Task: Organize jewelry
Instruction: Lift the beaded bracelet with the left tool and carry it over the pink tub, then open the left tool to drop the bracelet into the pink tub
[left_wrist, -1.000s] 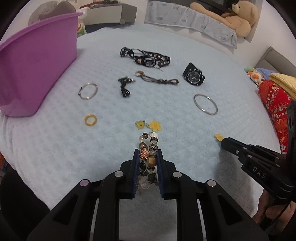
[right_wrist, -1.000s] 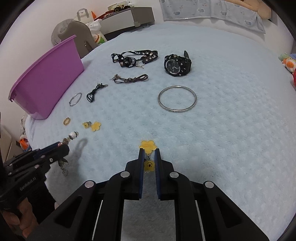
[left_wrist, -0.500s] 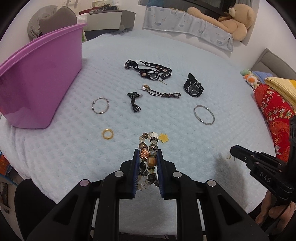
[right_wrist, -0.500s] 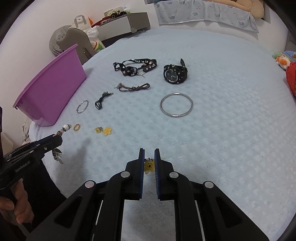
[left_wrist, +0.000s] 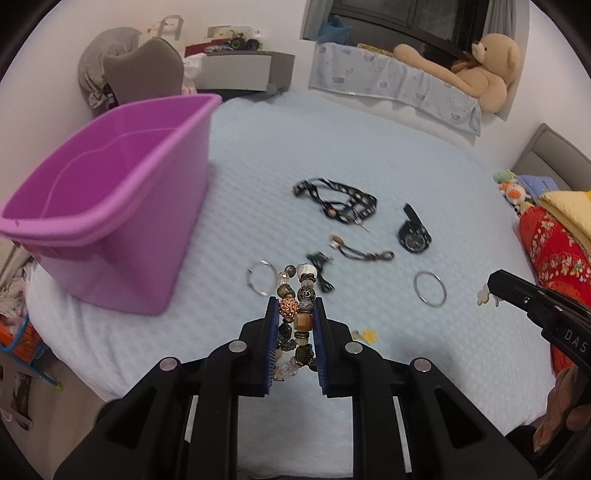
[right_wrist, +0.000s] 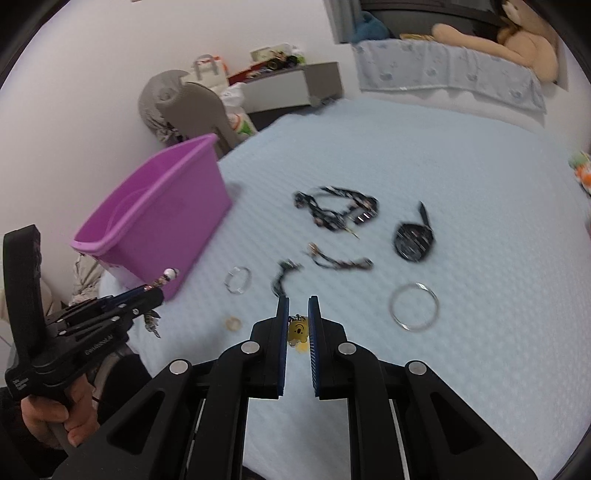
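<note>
My left gripper (left_wrist: 294, 306) is shut on a beaded bracelet (left_wrist: 295, 314) and holds it above the light blue bedspread (left_wrist: 258, 177). My right gripper (right_wrist: 297, 306) is shut on a yellow bear charm (right_wrist: 297, 330), also lifted. The purple bin (left_wrist: 103, 206) stands at the left, open and empty as far as I see; it also shows in the right wrist view (right_wrist: 159, 218). On the spread lie a black lanyard (left_wrist: 336, 203), a black watch (left_wrist: 413, 236), a cord bracelet (left_wrist: 362, 251), a small black cord (left_wrist: 321, 273), a small ring (left_wrist: 260, 282) and a silver bangle (left_wrist: 429, 288).
A yellow flower earring (left_wrist: 365, 335) lies just right of my left fingers. A small yellow ring (right_wrist: 233, 323) lies near the front edge. A teddy bear (left_wrist: 484, 70) sits at the back. A red cloth pile (left_wrist: 554, 251) is at the right.
Both grippers have risen and pulled back with their items, and the views have tilted up. The purple bin now looms nearer at the left.
</note>
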